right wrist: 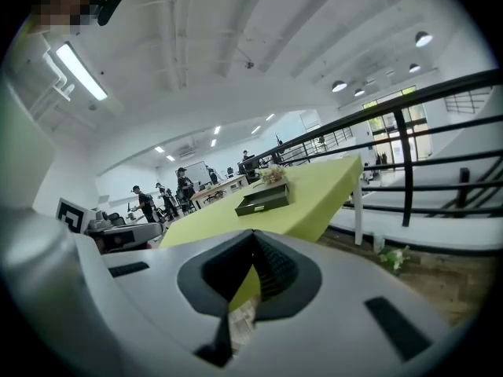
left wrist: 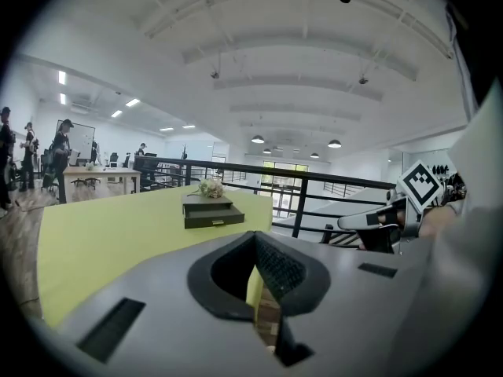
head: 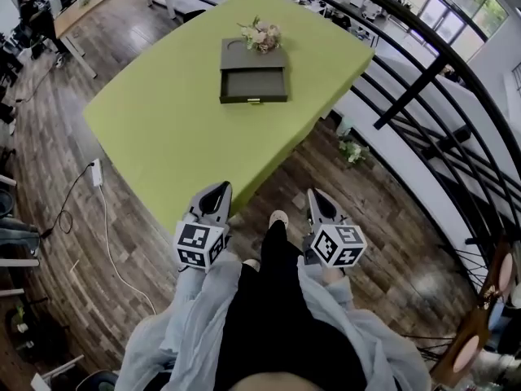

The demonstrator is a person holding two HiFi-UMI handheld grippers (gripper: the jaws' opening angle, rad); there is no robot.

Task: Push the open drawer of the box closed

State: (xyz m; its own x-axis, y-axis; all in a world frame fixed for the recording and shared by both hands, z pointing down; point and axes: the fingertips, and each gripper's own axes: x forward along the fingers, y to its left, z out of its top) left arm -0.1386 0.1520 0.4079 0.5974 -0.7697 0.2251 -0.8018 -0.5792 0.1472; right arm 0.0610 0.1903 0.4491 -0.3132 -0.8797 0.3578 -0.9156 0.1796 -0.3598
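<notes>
**Position.** The box (head: 253, 54) sits toward the far end of the green surface (head: 171, 129). Its drawer (head: 254, 85) is pulled out toward the person, with a small metal handle (head: 254, 100) on the front. A flower bunch (head: 262, 34) rests at the box's rear edge. No contact has been made with the drawer; the task is judged not begun.

**Tongs.** The left tongs (head: 216, 192) and the right tongs (head: 319, 202) are held low by the person's body, off the near corner of the surface and well apart from the box. Each pair is closed tip to tip and holds nothing.

**Hazards, as judged:**
- The box looks light and stands free on the surface. A push on the drawer front may slide the whole box away instead of seating the drawer, unless the other tongs brace the rear.
- A push off-centre, to either side of the handle, could turn the box or jam the drawer askew.
- The flower bunch lies right behind; a sliding box or a bracing tip could knock it off.
- The reach across the surface is long, so a fast approach risks striking the drawer hard.
</notes>
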